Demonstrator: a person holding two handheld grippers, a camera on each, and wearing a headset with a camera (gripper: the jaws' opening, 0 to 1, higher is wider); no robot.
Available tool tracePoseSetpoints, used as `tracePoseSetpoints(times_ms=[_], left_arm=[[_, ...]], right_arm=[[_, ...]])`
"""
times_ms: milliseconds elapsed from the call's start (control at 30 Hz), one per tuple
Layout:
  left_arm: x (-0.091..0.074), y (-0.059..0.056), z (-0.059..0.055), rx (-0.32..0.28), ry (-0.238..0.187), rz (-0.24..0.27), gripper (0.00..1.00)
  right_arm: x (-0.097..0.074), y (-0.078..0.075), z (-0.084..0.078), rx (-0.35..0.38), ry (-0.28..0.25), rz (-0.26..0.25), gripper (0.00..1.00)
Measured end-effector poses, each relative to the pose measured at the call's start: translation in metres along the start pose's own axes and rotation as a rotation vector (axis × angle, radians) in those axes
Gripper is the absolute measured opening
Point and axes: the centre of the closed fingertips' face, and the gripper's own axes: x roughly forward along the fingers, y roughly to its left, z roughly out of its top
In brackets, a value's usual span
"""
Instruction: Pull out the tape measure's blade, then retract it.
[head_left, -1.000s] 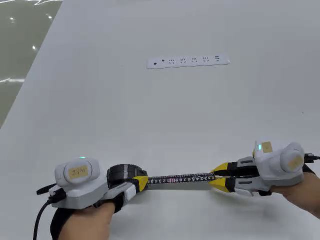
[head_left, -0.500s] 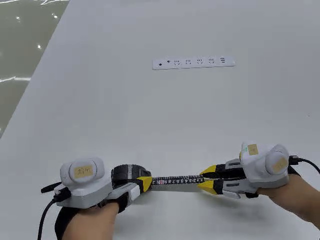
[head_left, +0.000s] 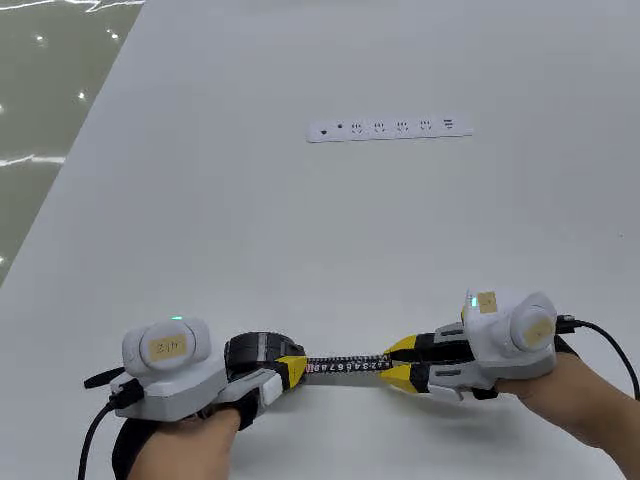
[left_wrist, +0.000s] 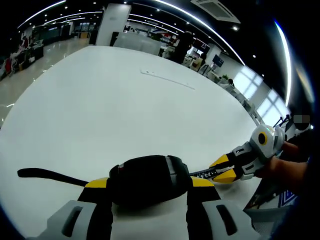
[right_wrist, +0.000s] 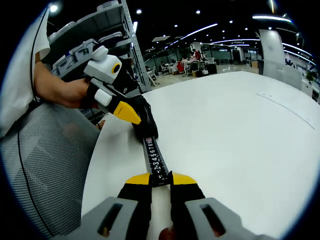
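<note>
1. Left gripper (head_left: 283, 370), lower left of the head view: jaws clamped on the round black tape measure case (head_left: 255, 350).
2. Right gripper (head_left: 402, 362), lower right: jaws pinch the numbered black blade (head_left: 345, 366), stretched across the white worktop (head_left: 300, 230).

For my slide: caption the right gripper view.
Right hand-held gripper pinches the tape blade; left hand-held gripper holds the case.

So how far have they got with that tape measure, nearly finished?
The pull-out looks done: a numbered black blade spans from the round black tape measure case, clamped in the left gripper, to the right gripper, shut on its tip. In hand: retracting, since the exposed stretch is shorter than a second ago. Left: feeding the remainder back in.
</note>
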Motion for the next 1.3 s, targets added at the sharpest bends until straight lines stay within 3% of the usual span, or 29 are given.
tracePoseSetpoints(times_ms=[667,1300], left_arm=[[-0.0013,-0.0004,0.0008,-0.018,-0.016,-0.008,0.58],[0.0010,-0.0001,0.0014,-0.019,-0.032,0.026,0.60]], right_arm=[[-0.0003,0.0011,0.0030,-0.001,-0.006,0.000,0.11],[-0.0005,0.0002,0.0052,0.000,-0.012,-0.014,0.11]])
